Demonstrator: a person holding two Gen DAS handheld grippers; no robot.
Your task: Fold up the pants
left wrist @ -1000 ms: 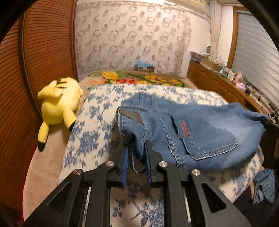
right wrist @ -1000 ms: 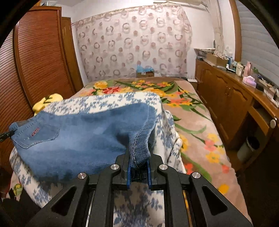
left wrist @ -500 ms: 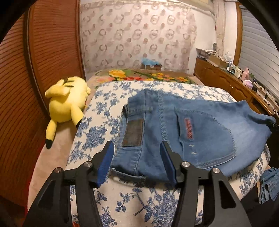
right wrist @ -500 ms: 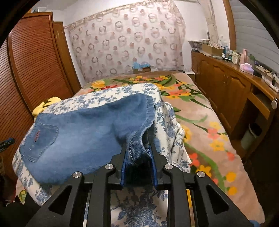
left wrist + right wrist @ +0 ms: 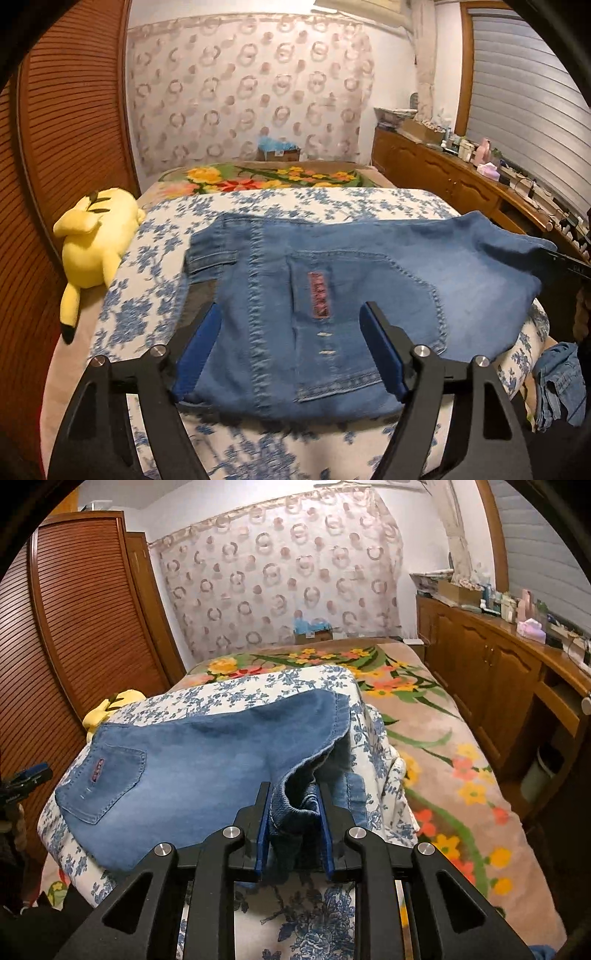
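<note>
The blue denim pants (image 5: 332, 295) lie folded on the blue-flowered white cloth (image 5: 332, 206), back pocket with a red tag facing up. My left gripper (image 5: 291, 347) is open, its blue pads wide apart over the waistband end, holding nothing. In the right wrist view the pants (image 5: 207, 760) stretch to the left, and my right gripper (image 5: 295, 827) has its pads partly apart with the bunched denim edge still between them. The right gripper's tip also shows at the far right of the left wrist view (image 5: 565, 262).
A yellow plush toy (image 5: 92, 243) lies at the left edge of the bed by the slatted wooden wardrobe (image 5: 66, 129). A wooden sideboard (image 5: 498, 679) with small items runs along the right. More denim (image 5: 561, 384) hangs low at the right. A flowered blanket (image 5: 443, 760) covers the rest of the bed.
My left gripper has opened, let go of the waistband and widened further, and the pants have settled flat. My right gripper's pads have spread apart around the denim edge.
</note>
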